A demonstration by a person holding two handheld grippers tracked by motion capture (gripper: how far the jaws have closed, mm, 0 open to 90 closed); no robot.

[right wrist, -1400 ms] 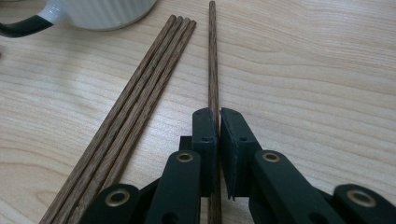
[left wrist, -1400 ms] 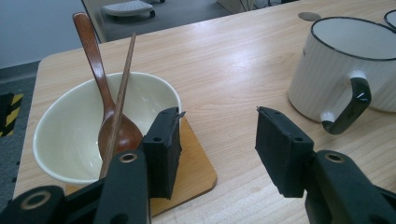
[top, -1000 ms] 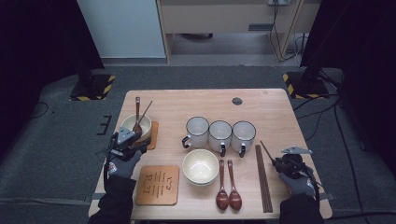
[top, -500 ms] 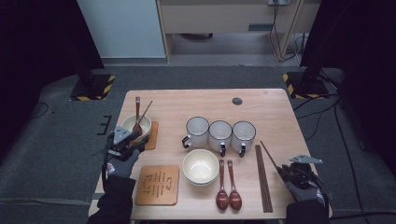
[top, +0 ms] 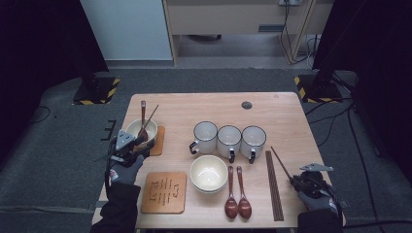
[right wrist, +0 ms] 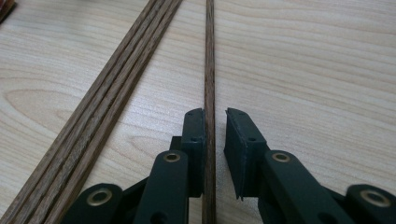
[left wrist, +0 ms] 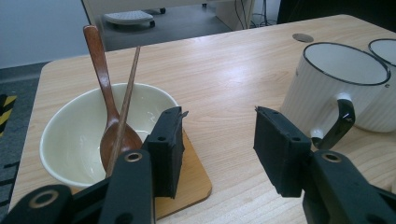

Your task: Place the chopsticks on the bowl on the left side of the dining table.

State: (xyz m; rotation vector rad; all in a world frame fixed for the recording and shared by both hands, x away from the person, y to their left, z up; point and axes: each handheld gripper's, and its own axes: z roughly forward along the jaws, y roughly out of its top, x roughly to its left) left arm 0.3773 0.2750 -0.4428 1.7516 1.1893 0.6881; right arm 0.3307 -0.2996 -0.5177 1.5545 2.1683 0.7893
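A single dark chopstick [right wrist: 209,60] lies slanted on the table [top: 291,121] at the right [top: 282,162]. My right gripper [right wrist: 215,116] straddles its near end [top: 297,182]. Its jaws have just been closing. The stick rests against the left pad [right wrist: 194,140], and a narrow gap still shows at the other pad. My left gripper [left wrist: 217,140] stands open at the near rim of a cream bowl [left wrist: 79,135] on the left [top: 141,130], with nothing between its pads. A wooden spoon [left wrist: 105,84] and a chopstick [left wrist: 128,88] lean in that bowl, which sits on a small brown coaster [left wrist: 187,182].
Three white mugs [top: 229,141] stand in a row mid-table. A second cream bowl [top: 209,172] sits in front of them, with two wooden spoons [top: 237,194] beside it. Several chopsticks [top: 274,187] lie side by side left of my right gripper. A larger coaster [top: 165,191] lies near the front edge.
My right hand has slid back along the single chopstick toward the table's near right corner, and its jaws have narrowed. The left hand has not moved.
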